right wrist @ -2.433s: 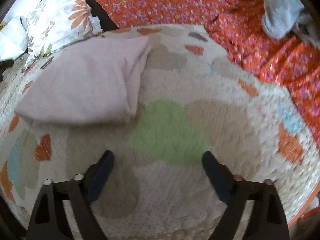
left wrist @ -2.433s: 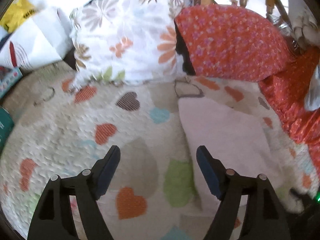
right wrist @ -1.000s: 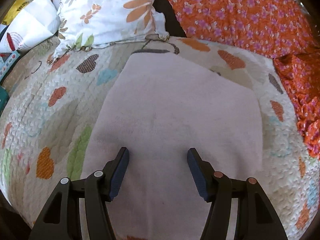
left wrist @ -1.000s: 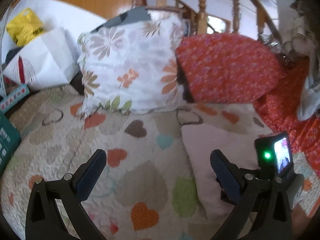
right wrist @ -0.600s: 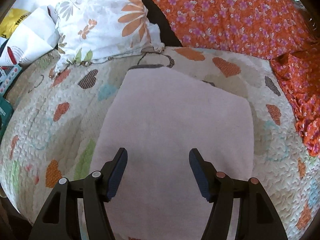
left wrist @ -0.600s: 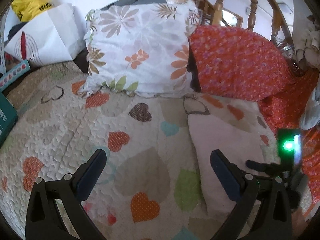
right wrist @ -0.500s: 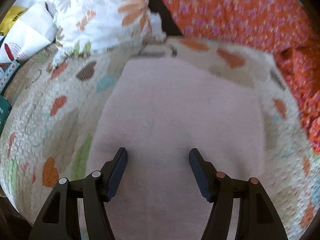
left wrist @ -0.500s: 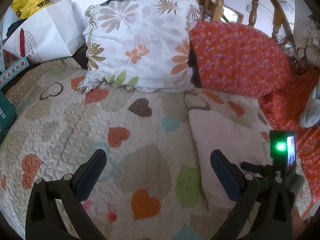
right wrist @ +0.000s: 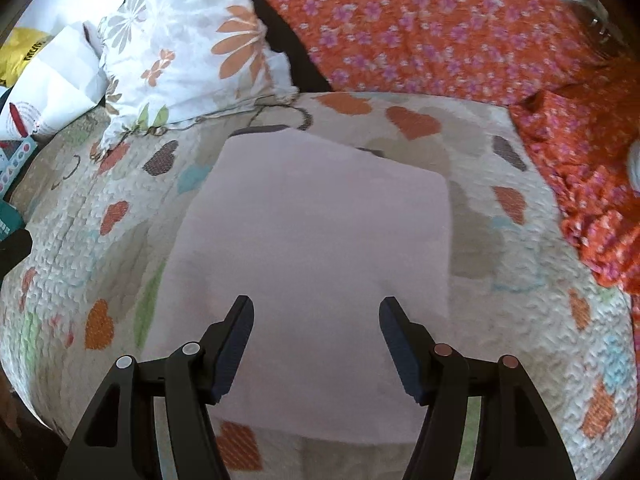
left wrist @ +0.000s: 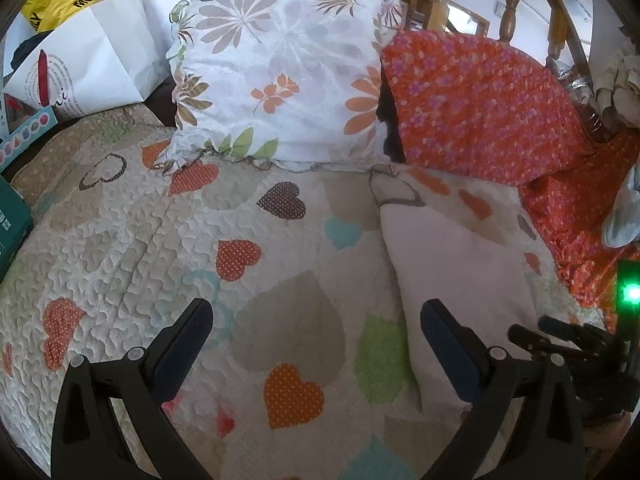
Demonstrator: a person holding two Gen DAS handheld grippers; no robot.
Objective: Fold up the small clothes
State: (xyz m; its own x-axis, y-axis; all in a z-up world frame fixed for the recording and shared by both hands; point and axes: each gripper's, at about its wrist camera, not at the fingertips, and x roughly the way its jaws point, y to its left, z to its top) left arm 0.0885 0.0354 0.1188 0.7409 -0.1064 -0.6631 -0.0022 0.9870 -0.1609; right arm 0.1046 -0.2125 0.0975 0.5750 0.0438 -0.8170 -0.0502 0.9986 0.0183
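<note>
A pale pink folded cloth [right wrist: 320,232] lies flat on the heart-patterned quilt [right wrist: 500,280]. My right gripper [right wrist: 316,312] is open and empty, hovering over the cloth's near half with a finger on either side of its middle. In the left wrist view the same cloth [left wrist: 456,268] lies at the right. My left gripper [left wrist: 316,320] is open and empty above the quilt [left wrist: 160,240], just left of the cloth. The right gripper's body, with a green light, shows at the right edge of the left wrist view [left wrist: 592,344].
A floral white pillow [left wrist: 276,72] and an orange flowered pillow [left wrist: 480,104] lean at the back. Orange fabric [right wrist: 592,168] drapes at the right. A white paper bag [left wrist: 84,68] and a teal box [left wrist: 12,224] are at the left. A grey garment [left wrist: 624,216] lies far right.
My right gripper swung from beside the cloth to over it and has now drawn back slightly. My left gripper opened wider and stayed over the quilt at the left.
</note>
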